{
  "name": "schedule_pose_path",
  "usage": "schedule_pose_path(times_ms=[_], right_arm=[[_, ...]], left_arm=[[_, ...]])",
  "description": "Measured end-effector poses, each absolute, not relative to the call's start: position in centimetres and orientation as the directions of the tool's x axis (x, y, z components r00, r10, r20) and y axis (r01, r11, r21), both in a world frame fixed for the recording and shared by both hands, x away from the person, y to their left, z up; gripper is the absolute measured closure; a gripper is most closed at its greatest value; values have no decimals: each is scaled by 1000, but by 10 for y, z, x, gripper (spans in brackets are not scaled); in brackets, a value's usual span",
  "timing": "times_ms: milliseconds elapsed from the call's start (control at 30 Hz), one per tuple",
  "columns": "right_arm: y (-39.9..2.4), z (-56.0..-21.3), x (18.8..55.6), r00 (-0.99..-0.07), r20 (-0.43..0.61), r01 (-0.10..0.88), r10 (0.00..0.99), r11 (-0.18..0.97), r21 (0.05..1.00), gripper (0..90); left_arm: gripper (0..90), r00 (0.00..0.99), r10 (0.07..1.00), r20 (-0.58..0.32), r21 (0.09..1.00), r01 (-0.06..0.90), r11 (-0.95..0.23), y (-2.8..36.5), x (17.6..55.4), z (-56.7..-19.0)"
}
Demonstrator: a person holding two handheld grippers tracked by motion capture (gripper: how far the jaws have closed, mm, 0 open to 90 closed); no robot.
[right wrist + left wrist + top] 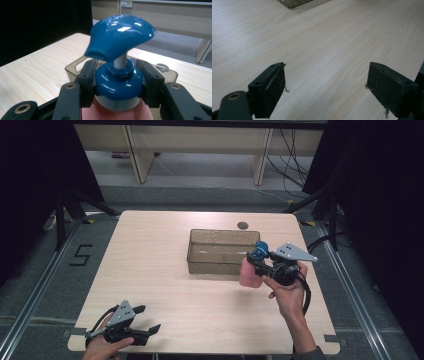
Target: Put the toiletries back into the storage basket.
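While a clear bin [220, 251] sits mid-worktop [150, 270], the right gripper [257, 262] just beside its near right corner clamps its fingers [87, 75] on a pink pump bottle [248, 274] at the blue collar, seemingly lifted. The left gripper [145, 319], fingers [270, 90] spread wide and empty, rests low near the front left edge.
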State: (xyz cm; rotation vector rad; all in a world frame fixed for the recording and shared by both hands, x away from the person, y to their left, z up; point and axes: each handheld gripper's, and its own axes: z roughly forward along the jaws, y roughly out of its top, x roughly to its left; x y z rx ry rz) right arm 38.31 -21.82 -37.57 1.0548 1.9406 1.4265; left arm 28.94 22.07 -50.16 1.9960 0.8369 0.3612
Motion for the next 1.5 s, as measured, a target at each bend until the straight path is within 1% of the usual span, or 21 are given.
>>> schedule_pose_path(times_ms=[133,167,233,267,333,400,467,533,767,800,833,867,967,1000,1033,1100,1133,1233,1267,1300,1500], right_arm=[[-218,-371,385,-572,49,298,819,152,942,534],[-218,-371,388,-577,31,273,816,157,949,534],[-216,-368,388,-570,47,296,820,151,943,534],[-217,-367,389,-571,17,270,821,168,948,534],[-215,-366,389,-569,51,299,821,149,942,534],[-215,-365,393,-577,41,276,816,148,950,534],[-215,-363,393,-566,51,298,823,146,943,534],[-216,-362,396,-571,35,284,820,157,946,534],[-216,-359,403,-558,62,295,827,129,947,534],[-218,-358,405,-558,29,274,829,151,950,534],[-217,-358,405,-557,54,296,829,138,945,534],[-218,-358,407,-559,51,283,827,133,950,534],[-219,-357,410,-542,65,308,838,125,943,534],[-220,-358,414,-552,40,272,833,134,953,534],[-220,-357,414,-543,46,291,839,136,947,534],[-221,-358,419,-540,33,277,841,140,951,534],[-220,-358,420,-541,56,294,839,126,948,534],[-219,-359,426,-526,66,301,848,113,947,534],[-220,-360,429,-528,45,286,848,128,949,534],[-219,-361,431,-525,71,302,848,108,947,534],[-219,-367,443,-517,78,307,852,100,947,534]], left_arm=[[147,726,683,-78,840,418,-347,220,289,-502],[147,726,683,-80,840,418,-346,220,289,-502],[147,726,683,-81,841,418,-344,220,289,-501],[147,726,684,-77,839,418,-349,221,290,-501],[147,726,683,-82,839,420,-345,220,289,-502],[147,727,682,-83,840,419,-345,220,289,-502],[147,726,682,-83,840,419,-344,220,289,-502],[147,726,683,-83,840,419,-344,220,289,-502],[147,727,682,-82,841,418,-345,220,289,-502],[147,727,682,-82,841,418,-344,220,289,-502],[147,728,681,-76,839,416,-351,220,290,-501],[147,728,681,-76,839,416,-351,220,290,-501],[147,729,680,-81,841,417,-346,220,289,-502],[147,729,680,-81,841,416,-347,220,289,-502],[147,729,680,-81,841,416,-346,220,289,-502],[147,729,679,-81,841,416,-346,220,289,-502],[147,732,676,-83,841,415,-346,220,290,-502],[147,730,678,-83,840,417,-347,220,290,-502],[147,729,679,-83,840,418,-346,220,289,-502],[147,729,679,-83,840,418,-346,220,289,-502],[147,730,678,-83,841,417,-346,219,289,-502]])
